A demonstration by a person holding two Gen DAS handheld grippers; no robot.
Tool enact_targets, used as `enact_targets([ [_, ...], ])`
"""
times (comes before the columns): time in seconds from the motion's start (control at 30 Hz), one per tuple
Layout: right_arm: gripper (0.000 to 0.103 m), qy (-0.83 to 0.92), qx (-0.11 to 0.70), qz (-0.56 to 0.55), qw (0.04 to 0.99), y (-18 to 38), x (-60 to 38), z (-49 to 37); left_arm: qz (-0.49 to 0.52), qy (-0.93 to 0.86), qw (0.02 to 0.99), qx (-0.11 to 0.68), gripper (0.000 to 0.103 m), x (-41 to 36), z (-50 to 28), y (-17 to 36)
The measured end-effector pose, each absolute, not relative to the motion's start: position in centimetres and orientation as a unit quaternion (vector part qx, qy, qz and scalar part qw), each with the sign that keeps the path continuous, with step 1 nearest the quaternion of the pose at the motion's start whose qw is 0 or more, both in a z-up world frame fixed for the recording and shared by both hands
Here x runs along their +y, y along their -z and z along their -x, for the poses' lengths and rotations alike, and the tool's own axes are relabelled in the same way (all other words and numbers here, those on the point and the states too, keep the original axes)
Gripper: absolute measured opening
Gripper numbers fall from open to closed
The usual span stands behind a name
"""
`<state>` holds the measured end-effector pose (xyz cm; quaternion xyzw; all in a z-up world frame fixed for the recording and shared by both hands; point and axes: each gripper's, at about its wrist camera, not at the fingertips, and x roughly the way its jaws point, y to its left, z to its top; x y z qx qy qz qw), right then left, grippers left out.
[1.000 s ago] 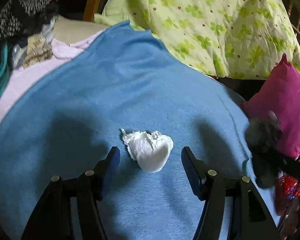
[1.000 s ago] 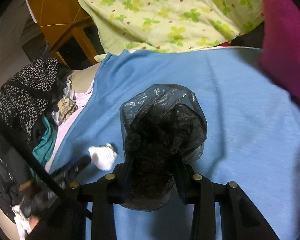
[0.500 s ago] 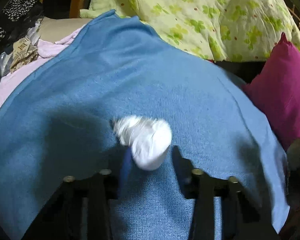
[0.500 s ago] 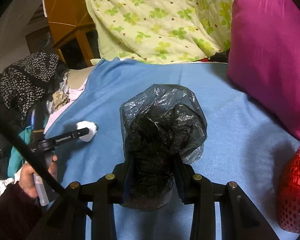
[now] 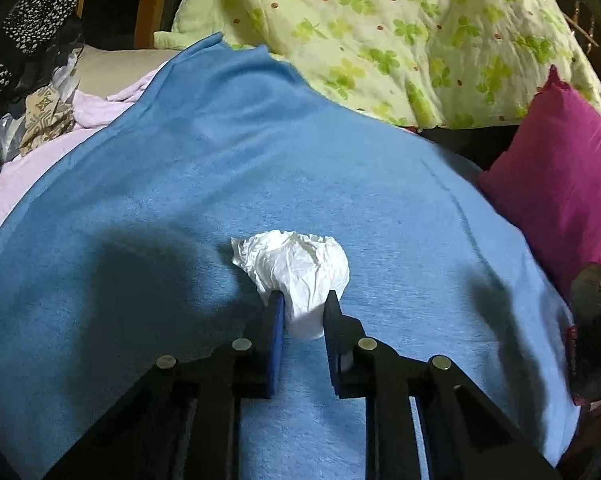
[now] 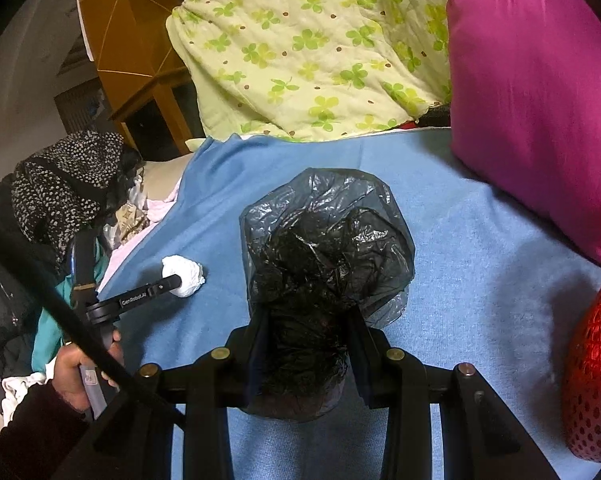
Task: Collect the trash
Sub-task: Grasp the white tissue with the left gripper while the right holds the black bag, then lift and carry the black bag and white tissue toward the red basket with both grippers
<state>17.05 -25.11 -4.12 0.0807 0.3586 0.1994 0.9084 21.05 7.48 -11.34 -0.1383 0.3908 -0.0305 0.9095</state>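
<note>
Between left gripper [image 5: 302, 304] pads: crumpled white tissue [image 5: 296, 276], pinched at near end, jaws closed tight on it, wad bulging forward past fingertips. Tissue rests on blue blanket [image 5: 220, 184], left of black trash bag [image 6: 324, 256] and near it (bag mouth not readable from here). Right gripper [image 6: 306, 320] clamps bag's gathered neck, part-closed. Next move likely: carry tissue rightward to bag. Versus a second ago: left jaws stood wide either side of tissue; pink pillow [image 6: 540, 92] now fuller in right view.

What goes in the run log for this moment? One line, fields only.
left gripper: shut on crumpled tissue | right gripper: shut on black trash bag | surface: blue blanket | tissue not yet bagged
</note>
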Motion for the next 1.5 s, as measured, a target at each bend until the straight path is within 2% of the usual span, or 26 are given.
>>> enact_targets([
  [0.67,0.039,-0.208,0.332,-0.107,0.914,2.6,-27.6,-15.3,0.084,0.071,0.939,0.327,0.02,1.4,-12.6,4.9],
  [0.9,0.039,-0.199,0.302,-0.114,0.925,0.8,-29.0,-12.9,0.077,0.081,0.936,0.333,0.02,-1.5,-9.7,3.6],
  [1.5,0.039,-0.189,0.259,-0.141,0.937,-2.8,-33.5,-5.8,-0.018,0.065,0.96,0.273,0.02,-8.0,-4.3,-4.0],
])
